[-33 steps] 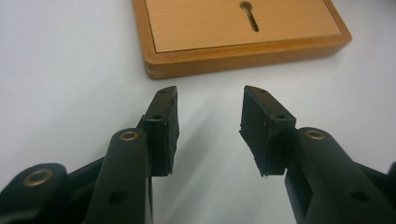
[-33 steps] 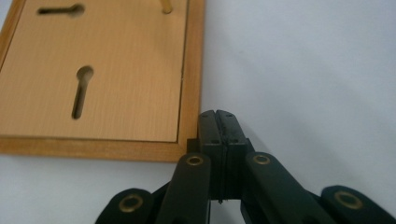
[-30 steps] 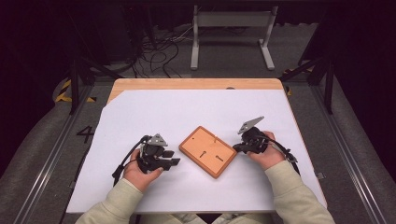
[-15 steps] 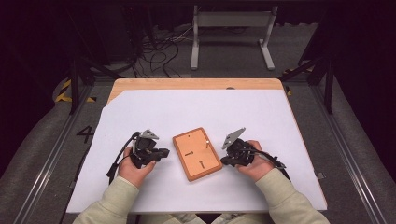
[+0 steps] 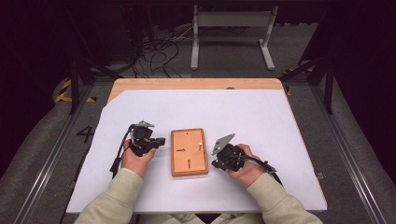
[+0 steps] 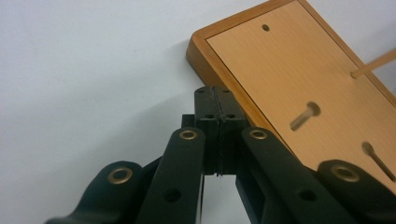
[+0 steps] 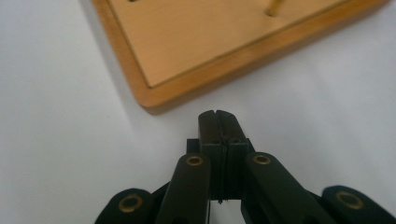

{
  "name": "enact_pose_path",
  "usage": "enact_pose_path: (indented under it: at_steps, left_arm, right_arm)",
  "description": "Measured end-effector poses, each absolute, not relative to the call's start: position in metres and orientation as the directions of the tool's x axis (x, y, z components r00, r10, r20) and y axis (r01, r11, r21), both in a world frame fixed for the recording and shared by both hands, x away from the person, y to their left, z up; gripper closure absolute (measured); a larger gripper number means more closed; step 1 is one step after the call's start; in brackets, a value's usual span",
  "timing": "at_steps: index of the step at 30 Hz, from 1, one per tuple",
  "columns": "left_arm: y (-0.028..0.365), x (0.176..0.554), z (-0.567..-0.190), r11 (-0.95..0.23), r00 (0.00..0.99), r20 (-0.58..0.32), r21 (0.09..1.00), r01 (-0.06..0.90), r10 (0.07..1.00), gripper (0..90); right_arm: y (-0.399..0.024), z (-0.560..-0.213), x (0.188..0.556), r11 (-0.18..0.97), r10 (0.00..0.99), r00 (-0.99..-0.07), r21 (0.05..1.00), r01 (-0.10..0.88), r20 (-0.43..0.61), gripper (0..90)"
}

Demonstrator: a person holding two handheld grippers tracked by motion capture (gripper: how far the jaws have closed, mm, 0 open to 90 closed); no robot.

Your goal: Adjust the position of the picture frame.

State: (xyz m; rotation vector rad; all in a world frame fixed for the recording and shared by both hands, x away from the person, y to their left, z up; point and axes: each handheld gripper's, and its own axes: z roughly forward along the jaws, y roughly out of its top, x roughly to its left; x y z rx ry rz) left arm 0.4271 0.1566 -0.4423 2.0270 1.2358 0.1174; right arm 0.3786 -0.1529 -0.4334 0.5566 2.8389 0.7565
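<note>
A flat wooden board (image 5: 189,151) lies on the white sheet, its long sides running away from me. It carries two dark slots and a short upright peg (image 5: 200,144) near its far right corner. My left gripper (image 5: 161,140) rests just left of the board's far half; its jaws have just closed, pads together with nothing between them. In the left gripper view its tips (image 6: 214,91) sit beside the board's corner (image 6: 289,70). My right gripper (image 5: 215,163) is shut and empty at the board's near right side, its tips (image 7: 217,114) a little short of a board corner (image 7: 196,37).
The white sheet (image 5: 261,116) covers most of the table, with a wood strip (image 5: 196,84) bare along the far edge. Beyond the table stand a metal frame (image 5: 231,21) and loose cables (image 5: 159,46) on the floor. Cables trail from both grippers.
The board has turned from a diagonal lie to square with the table and shifted left. The left gripper drew left and shut its jaws. The right hand moved left and nearer to me.
</note>
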Motion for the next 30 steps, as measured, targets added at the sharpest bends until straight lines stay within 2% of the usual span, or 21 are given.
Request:
enact_pose_path:
  at_steps: [1,4,8,10,15,21,25,28,30]
  left_arm:
    - [0.154,0.430,-0.443,-0.276,0.533,-0.268,0.626,0.729,0.802,89.8]
    - [0.148,0.438,-0.442,-0.285,0.541,-0.256,0.632,0.721,0.802,89.8]
    - [0.137,0.446,-0.448,-0.333,0.554,-0.234,0.596,0.731,0.799,89.8]
    - [0.134,0.447,-0.447,-0.349,0.562,-0.197,0.610,0.712,0.803,89.8]
    - [0.138,0.456,-0.450,-0.307,0.566,-0.267,0.624,0.718,0.780,89.9]
    - [0.123,0.460,-0.458,-0.321,0.599,-0.300,0.626,0.711,0.742,89.9]
    - [0.109,0.461,-0.452,-0.383,0.644,-0.247,0.634,0.672,0.724,89.9]
    - [0.096,0.460,-0.456,-0.407,0.681,-0.261,0.638,0.654,0.684,89.8]
    - [0.084,0.457,-0.453,-0.464,0.712,-0.205,0.634,0.619,0.672,89.8]
  right_arm:
    - [-0.164,-0.430,0.382,0.783,0.425,-0.904,0.522,0.338,-0.053,90.0]
    - [-0.173,-0.426,0.384,0.766,0.443,-0.894,0.542,0.345,-0.058,90.0]
    - [-0.188,-0.417,0.385,0.732,0.485,-0.872,0.573,0.369,-0.057,90.0]
    - [-0.193,-0.415,0.385,0.719,0.501,-0.864,0.583,0.379,-0.055,90.0]
    - [-0.203,-0.413,0.384,0.701,0.525,-0.850,0.592,0.398,-0.050,90.0]
    - [-0.204,-0.414,0.379,0.703,0.526,-0.849,0.587,0.403,-0.048,90.0]
    - [-0.207,-0.414,0.377,0.701,0.528,-0.848,0.588,0.403,-0.047,90.0]
    - [-0.211,-0.413,0.376,0.691,0.539,-0.841,0.594,0.412,-0.043,90.0]
    - [-0.213,-0.412,0.376,0.687,0.544,-0.838,0.596,0.416,-0.042,90.0]
